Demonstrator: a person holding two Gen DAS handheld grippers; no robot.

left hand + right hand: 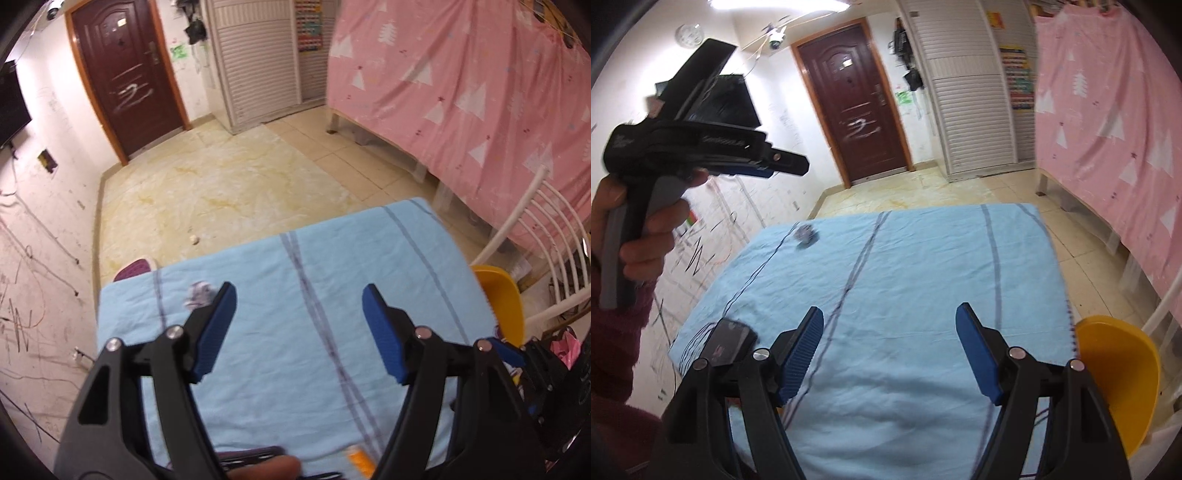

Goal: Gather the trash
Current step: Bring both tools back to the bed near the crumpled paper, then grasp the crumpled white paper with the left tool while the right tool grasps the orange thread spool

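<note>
Looking at the biggest thing first, the table with the light blue striped cloth [905,295] fills everything ahead of and under both sets of fingers, and it's mostly bare. Off past the right finger of the right gripper [889,354] sits a yellow bowl-shaped bin or chair seat [1119,376], hard to say which, hanging just off the table's right edge. That's my best guess for where the trash ends up.

Right gripper is spread wide with nothing between the blue pads. Left gripper [299,328] is the same deal in its own view: jaws wide apart, holding nothing. From the right wrist view you can see it lifted up high, off to the left and well above the cloth, in the person's hand [631,221].

There's a dark phone-like thing [729,341] lying on the cloth just beside the right gripper's left finger, probably not trash.

The actual trash looks like the small crumpled purple-white wad [197,293]. In the left view it's just past the tip of the left finger, slightly outside the gap. From the right gripper it's far ahead and to the left.

So I'd say we're at the reach stage, nothing grabbed yet. Next move probably calls for dropping the left gripper down, nudging it left so the wad sits between the pads, then closing gently since it looks soft and light.
</note>
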